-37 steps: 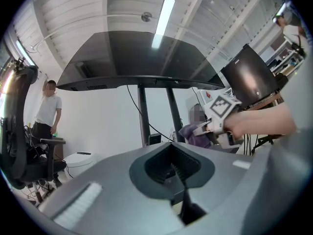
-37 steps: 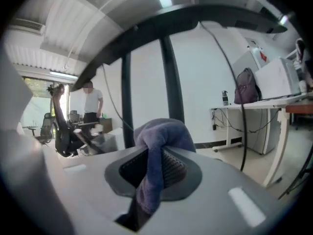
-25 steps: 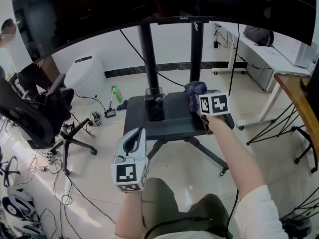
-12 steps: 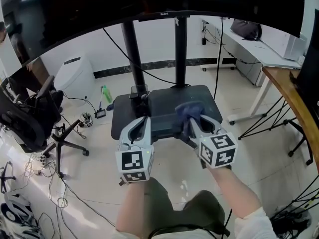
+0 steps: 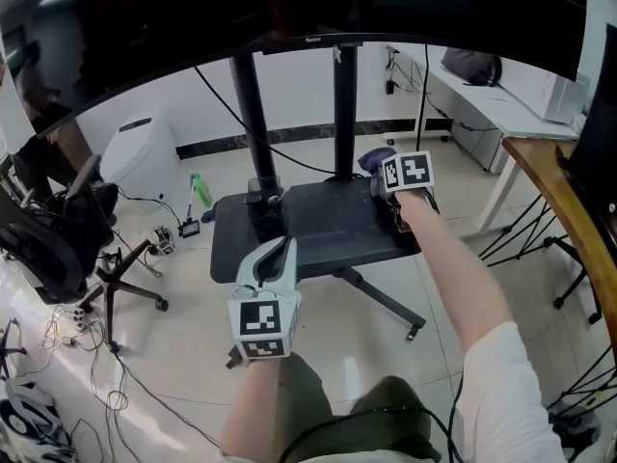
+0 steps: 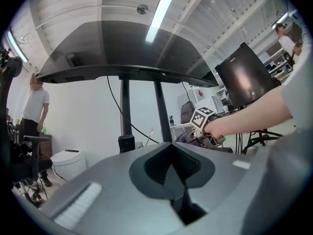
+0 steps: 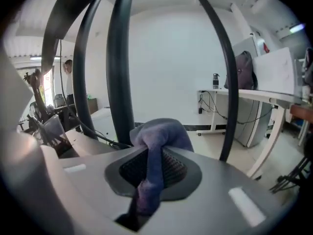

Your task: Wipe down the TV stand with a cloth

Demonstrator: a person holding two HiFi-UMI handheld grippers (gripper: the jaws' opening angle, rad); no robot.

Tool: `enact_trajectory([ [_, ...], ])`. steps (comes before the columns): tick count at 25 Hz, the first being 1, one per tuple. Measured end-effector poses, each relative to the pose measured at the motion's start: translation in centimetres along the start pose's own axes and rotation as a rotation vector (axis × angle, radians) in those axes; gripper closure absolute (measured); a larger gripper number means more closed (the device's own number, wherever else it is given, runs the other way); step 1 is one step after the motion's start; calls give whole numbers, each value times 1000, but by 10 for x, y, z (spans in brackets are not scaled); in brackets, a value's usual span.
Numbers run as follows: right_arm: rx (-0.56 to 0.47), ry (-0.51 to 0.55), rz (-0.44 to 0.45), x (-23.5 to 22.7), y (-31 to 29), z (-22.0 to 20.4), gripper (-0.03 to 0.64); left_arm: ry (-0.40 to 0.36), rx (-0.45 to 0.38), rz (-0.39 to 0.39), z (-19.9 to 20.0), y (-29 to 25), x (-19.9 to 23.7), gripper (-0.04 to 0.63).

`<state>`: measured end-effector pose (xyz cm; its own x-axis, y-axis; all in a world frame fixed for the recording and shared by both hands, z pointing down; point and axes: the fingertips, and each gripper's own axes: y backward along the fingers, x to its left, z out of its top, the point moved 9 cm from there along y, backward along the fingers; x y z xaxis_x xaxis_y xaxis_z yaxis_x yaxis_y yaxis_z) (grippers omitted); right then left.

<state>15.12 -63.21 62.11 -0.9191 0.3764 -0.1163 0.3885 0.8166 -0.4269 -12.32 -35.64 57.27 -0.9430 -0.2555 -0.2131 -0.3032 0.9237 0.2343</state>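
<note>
While left tongs (image 6: 172,173) sit clenched empty, right tongs (image 7: 155,173) pinch the cloth (image 7: 160,131) lengthwise, bunch pointing forward.

My cloth (image 7: 161,133) is dusky blue-violet, the TV stand (image 5: 308,225) black, my right gripper (image 7: 151,170) grey, its cube (image 5: 407,172) patterned in black-and-white squares.

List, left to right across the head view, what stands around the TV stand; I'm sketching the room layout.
Black office chair → white bin → green bottle → left stand post → right stand post → cloth → white desk → wooden table.
</note>
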Motion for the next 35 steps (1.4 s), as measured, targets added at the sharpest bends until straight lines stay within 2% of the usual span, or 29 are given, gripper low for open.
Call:
enact_trajectory([
  [3,-29,28,36,10,21,-12,564,2,-3,-2,1,0,4,580],
  [7,-195,149,105,41,107,-49,563,-5,-9,-9,-2,5,-1,580],
  [10,-279,127,171,71,185,-100,563,1,-25,1,6,16,-11,580],
  [12,-380,110,201,91,225,-127,563,-11,-27,-8,3,24,-20,580],
  [14,-496,131,204,112,253,-136,563,-15,-21,-9,1,36,-27,580],
  [17,-618,233,170,154,282,-130,563,8,-24,27,11,66,-22,580],
  [20,-673,245,192,186,269,-137,563,-4,-2,77,3,98,1,580],
  [25,-652,232,141,215,226,-166,563,17,20,158,-27,131,25,580],
  [29,-635,224,126,237,214,-185,563,71,25,145,-41,128,20,580],
  [32,-618,266,147,254,202,-200,563,72,28,132,-50,129,21,580],
  [35,-575,270,166,257,129,-222,563,65,41,116,-68,128,33,580],
])
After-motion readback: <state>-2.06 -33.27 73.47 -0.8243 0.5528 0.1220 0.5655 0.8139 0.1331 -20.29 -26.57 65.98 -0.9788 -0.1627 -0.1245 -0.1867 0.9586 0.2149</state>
